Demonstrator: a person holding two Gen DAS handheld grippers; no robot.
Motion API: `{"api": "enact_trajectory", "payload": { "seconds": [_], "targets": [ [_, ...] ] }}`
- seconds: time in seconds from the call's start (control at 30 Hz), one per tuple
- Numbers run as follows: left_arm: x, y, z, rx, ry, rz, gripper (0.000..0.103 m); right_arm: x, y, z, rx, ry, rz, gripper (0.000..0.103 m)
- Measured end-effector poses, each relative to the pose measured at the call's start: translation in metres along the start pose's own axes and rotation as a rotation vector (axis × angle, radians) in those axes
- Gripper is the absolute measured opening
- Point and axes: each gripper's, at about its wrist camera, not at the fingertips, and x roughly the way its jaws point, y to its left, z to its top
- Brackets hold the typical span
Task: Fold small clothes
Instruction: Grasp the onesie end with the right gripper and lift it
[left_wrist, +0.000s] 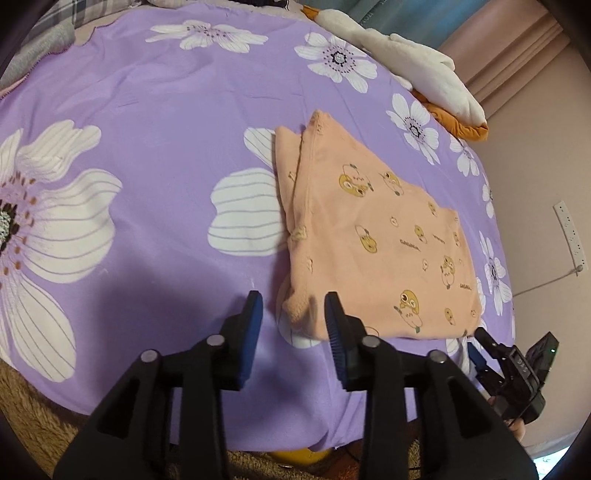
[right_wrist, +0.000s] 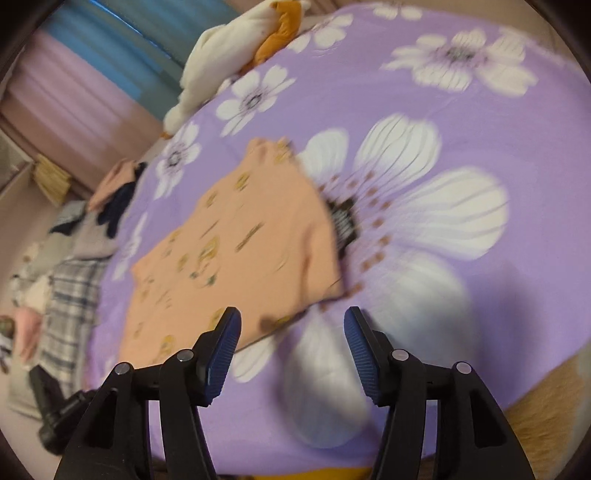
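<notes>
Folded peach garment (left_wrist: 373, 240) (chick print, small lettering too blurred to read, possibly "GAGAGA") lies just ahead of left gripper (left_wrist: 293, 314), jaws spread, empty. Right gripper (right_wrist: 291, 328) likewise spread, garment ahead-left on purple floral sheet (left_wrist: 166, 110).

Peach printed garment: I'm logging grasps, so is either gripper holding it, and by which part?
Nothing is held. The peach printed cotton garment lies folded on the purple floral bedsheet; the left gripper and right gripper are both open, off it.
</notes>
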Motion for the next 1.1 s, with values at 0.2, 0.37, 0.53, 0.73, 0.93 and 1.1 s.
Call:
{"api": "enact_trajectory", "payload": {
  "seconds": [0.2,0.37,0.53,0.73,0.93,1.1],
  "targets": [
    [-0.003,-0.002,0.003,0.002,-0.005,0.011,0.045,0.028,0.012,0.021,0.002,-0.021,0.038,0.058],
    [-0.003,-0.006,0.004,0.023,-0.012,0.032,0.053,0.050,0.019,0.042,0.040,-0.061,0.043,0.058],
    [0.000,-0.005,0.005,0.035,-0.007,0.054,0.055,0.060,0.030,0.053,0.038,-0.118,-0.049,0.025],
    [0.001,0.003,0.008,0.020,-0.004,0.057,0.056,0.047,0.057,0.059,-0.078,-0.165,-0.081,0.015],
    [-0.002,0.012,0.011,0.005,-0.011,0.061,0.056,0.034,0.115,0.067,-0.273,-0.216,-0.103,0.015],
    [-0.008,0.020,0.015,-0.009,-0.032,0.077,0.059,0.036,0.180,0.057,-0.497,-0.200,-0.075,0.014]
  ]
}}
